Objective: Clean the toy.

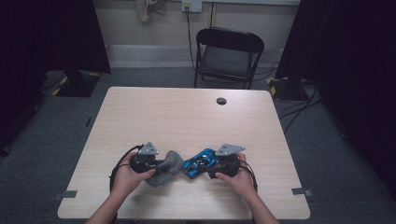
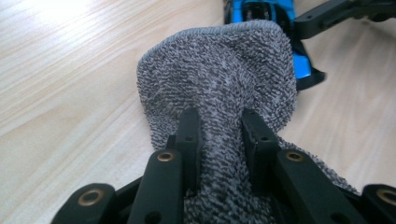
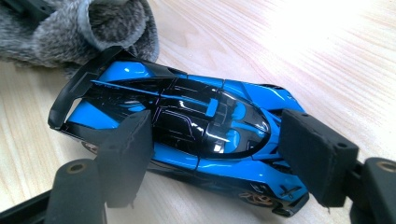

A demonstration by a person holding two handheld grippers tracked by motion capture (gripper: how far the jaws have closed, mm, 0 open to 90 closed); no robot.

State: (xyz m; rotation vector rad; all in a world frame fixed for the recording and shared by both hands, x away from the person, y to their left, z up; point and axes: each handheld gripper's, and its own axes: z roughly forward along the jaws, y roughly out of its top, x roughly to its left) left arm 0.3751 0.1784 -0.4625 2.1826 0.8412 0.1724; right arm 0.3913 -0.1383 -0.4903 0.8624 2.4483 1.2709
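We have the left gripper [image 1: 161, 164] clamped on a grey terry cloth [image 1: 166, 166], its jaws pinching a thick fold so the rest of the cloth bunches forward toward the toy car [image 1: 200, 163]. The right gripper [image 1: 215, 169] has its jaws set wide across the car's body, one pad [image 3: 126, 154] against the near flank behind the cabin and the other pad [image 3: 317, 158] by the nose; we judge it to be holding the car steady on the wooden surface [image 1: 187, 116], near the front edge and roughly mid-width. In the right gripper view the cloth [image 3: 88, 25] sits just beside the car's rear wing [image 3: 79, 88], touching or nearly so. The cloth is soft, light and floppy, so we think a deep pinch on a folded wad gives the firmest wiping edge; a grip on a single layer would likely let it drag and fold under. The car [image 3: 187, 126] looks rigid but glossy and slippery, with a thin wing and small wheels that could snap or roll. We would keep hold across its broad middle, low on the sides, never on the wing.
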